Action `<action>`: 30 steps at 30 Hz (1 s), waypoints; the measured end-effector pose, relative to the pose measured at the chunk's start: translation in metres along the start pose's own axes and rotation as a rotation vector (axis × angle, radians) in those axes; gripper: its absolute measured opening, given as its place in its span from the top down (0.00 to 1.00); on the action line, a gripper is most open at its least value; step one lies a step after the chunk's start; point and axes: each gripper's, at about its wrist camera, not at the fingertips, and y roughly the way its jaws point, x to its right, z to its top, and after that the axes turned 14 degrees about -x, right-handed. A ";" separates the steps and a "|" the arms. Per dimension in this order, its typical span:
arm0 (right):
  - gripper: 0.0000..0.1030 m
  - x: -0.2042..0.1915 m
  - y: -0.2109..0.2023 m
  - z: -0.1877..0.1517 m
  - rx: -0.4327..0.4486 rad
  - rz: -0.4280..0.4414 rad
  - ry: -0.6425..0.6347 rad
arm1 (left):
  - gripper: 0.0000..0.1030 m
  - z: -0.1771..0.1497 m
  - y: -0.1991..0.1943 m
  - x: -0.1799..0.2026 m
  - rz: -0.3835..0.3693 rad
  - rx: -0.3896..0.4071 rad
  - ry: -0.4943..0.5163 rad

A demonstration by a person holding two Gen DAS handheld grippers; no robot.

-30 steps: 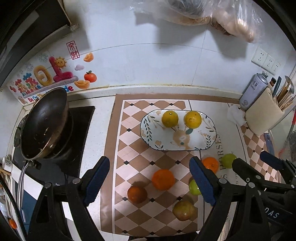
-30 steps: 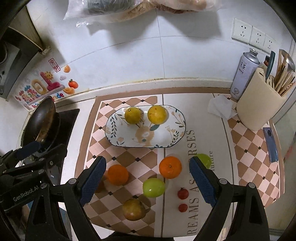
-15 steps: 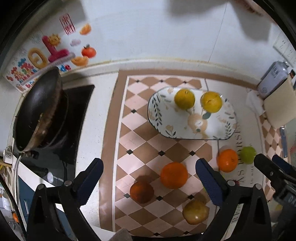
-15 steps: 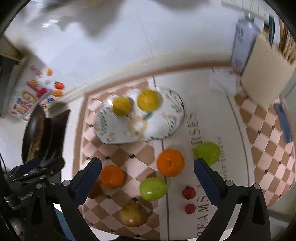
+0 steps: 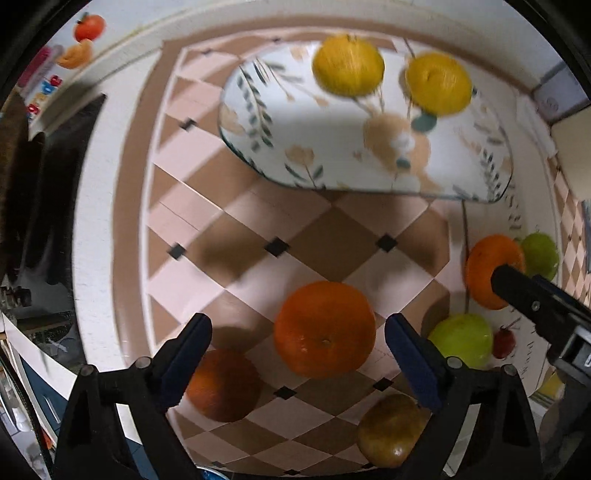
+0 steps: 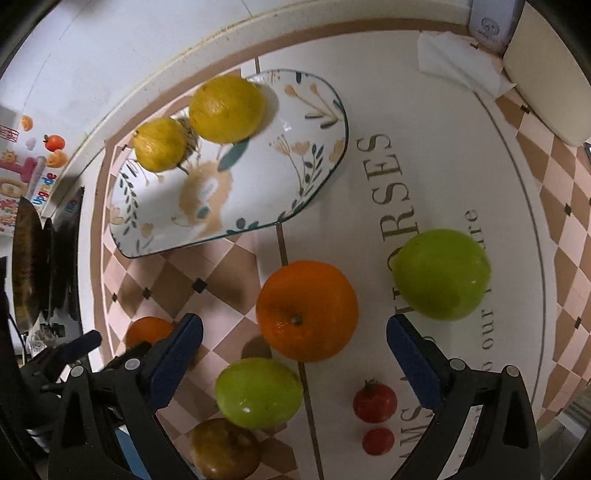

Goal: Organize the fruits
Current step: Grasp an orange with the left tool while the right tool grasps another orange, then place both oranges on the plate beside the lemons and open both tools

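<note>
A floral oval plate (image 5: 325, 136) (image 6: 258, 192) holds two yellow citrus fruits (image 5: 349, 64) (image 6: 227, 109). My left gripper (image 5: 295, 354) is open, its jaws on either side of an orange (image 5: 325, 328) on the checkered mat. My right gripper (image 6: 295, 354) is open over a second orange (image 6: 307, 311), which also shows in the left wrist view (image 5: 493, 271). Two green apples (image 6: 441, 273) (image 6: 258, 393), a brownish pear (image 6: 223, 448), a darker orange (image 5: 223, 386) and two small red fruits (image 6: 375, 402) lie loose on the mat.
A dark pan (image 6: 27, 266) sits on the stove at the left. A beige utensil holder (image 6: 550, 70) and a spray can (image 6: 493, 20) stand at the back right, with a crumpled tissue (image 6: 454, 66) beside them. The tiled wall runs along the back.
Both grippers have come down and forward toward the mat. Each now has an orange between its open jaws, and the fruits look much larger.
</note>
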 end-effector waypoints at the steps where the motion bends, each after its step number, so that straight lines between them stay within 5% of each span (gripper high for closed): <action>1: 0.02 0.000 0.004 0.001 -0.005 -0.005 0.000 | 0.14 0.001 0.006 0.003 0.000 -0.011 0.009; 5: 0.08 0.004 0.018 0.006 -0.031 -0.003 0.005 | 0.26 0.001 0.021 0.010 -0.003 -0.038 0.032; 11: 0.35 0.003 0.026 0.009 -0.028 -0.004 -0.006 | 0.39 -0.002 0.026 0.018 -0.011 -0.022 0.036; 30: 0.35 0.016 0.027 -0.008 -0.034 0.013 -0.020 | 0.39 0.008 0.031 0.010 -0.007 0.022 0.011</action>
